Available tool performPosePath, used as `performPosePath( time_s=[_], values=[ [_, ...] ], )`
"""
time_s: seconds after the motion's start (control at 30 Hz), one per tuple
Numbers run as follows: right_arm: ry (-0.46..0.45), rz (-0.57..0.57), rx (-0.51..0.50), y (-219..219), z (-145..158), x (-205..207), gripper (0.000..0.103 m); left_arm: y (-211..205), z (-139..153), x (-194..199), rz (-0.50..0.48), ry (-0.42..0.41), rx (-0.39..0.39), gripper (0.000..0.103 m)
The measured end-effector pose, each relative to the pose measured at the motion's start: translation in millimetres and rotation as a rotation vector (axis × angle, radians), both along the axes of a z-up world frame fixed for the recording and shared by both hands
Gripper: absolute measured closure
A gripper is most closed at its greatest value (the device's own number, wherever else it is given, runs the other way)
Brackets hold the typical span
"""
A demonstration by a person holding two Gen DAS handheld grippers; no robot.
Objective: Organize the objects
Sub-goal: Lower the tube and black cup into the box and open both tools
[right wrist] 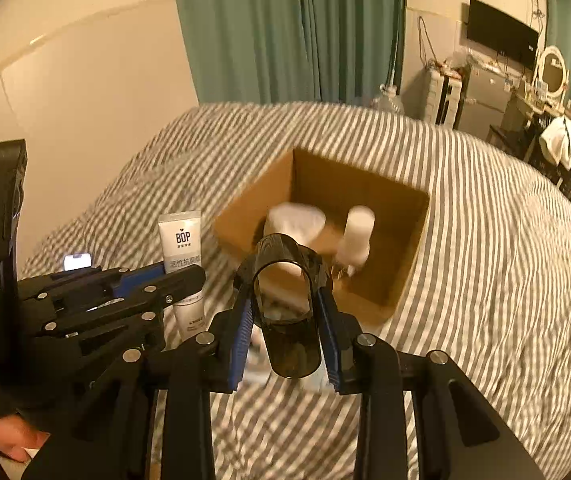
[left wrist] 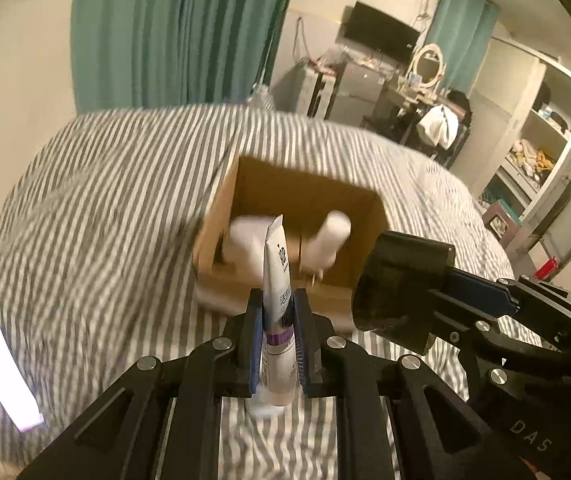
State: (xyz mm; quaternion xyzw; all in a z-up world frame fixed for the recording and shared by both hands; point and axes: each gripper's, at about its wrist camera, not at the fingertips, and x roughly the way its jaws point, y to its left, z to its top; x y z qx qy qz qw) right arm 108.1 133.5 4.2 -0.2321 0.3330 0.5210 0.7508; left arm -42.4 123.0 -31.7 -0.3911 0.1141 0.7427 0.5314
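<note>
My left gripper (left wrist: 277,312) is shut on a white tube with a purple band (left wrist: 275,276), held upright, cap down, above the striped bed. The same tube (right wrist: 181,240) shows in the right wrist view, with the left gripper (right wrist: 189,276) around it. My right gripper (right wrist: 285,304) is shut on a dark translucent cup-like container (right wrist: 289,320); in the left wrist view this dark container (left wrist: 401,284) hangs at the right. Just beyond both stands an open cardboard box (left wrist: 369,216) (right wrist: 405,280) holding a white bottle (right wrist: 357,232) and a white rounded object (right wrist: 297,220).
The grey-and-white striped bed cover (left wrist: 105,200) surrounds the box. A lit phone (left wrist: 5,376) lies at the left on the bed. Green curtains (right wrist: 293,28), a wall, a desk with a mirror and shelves stand beyond the bed.
</note>
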Motion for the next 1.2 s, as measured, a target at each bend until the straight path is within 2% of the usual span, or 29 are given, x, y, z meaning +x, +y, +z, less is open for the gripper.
performPosePath(
  time_s=[0.13,0.3,0.5,0.67,0.83,0.93,1.0,1.1,1.13,1.2],
  values=[
    [-0.019,-0.026,0.035,24.0,19.6,20.2,0.074,29.3,15.0,-20.2,-0.013,0.022,0.024,0.089],
    [-0.012,-0.057,0.038,54.9,26.0,50.2,0.075,65.3,14.2,-45.6,-0.019,0.02,0.014,0.089],
    [-0.003,-0.081,0.011,87.8,13.8,82.3,0.075,102.2,-10.5,-62.0,-0.046,0.012,-0.036,0.089],
    [0.028,-0.109,-0.018,102.3,-3.2,101.8,0.075,122.3,-38.0,-68.8,-0.037,-0.054,-0.096,0.089],
    [0.079,-0.141,-0.003,106.1,-10.5,115.2,0.075,127.2,-47.0,-64.6,-0.051,-0.038,-0.114,0.088],
    [0.087,-0.155,0.002,107.2,-9.6,120.0,0.075,125.7,-41.9,-61.1,-0.068,-0.026,-0.099,0.086],
    [0.088,-0.161,0.006,105.7,-6.1,119.9,0.075,124.2,-35.6,-57.3,-0.072,0.002,-0.1,0.079],
    [0.085,-0.171,0.015,98.9,2.6,117.6,0.075,120.0,-22.0,-50.1,-0.071,0.057,-0.1,0.06],
    [0.084,-0.172,0.018,96.8,6.0,117.2,0.074,117.4,-17.1,-48.6,-0.067,0.072,-0.096,0.05],
    [0.075,-0.177,0.028,90.9,15.2,114.4,0.063,110.6,-4.7,-45.6,-0.057,0.09,-0.079,0.042]
  ],
)
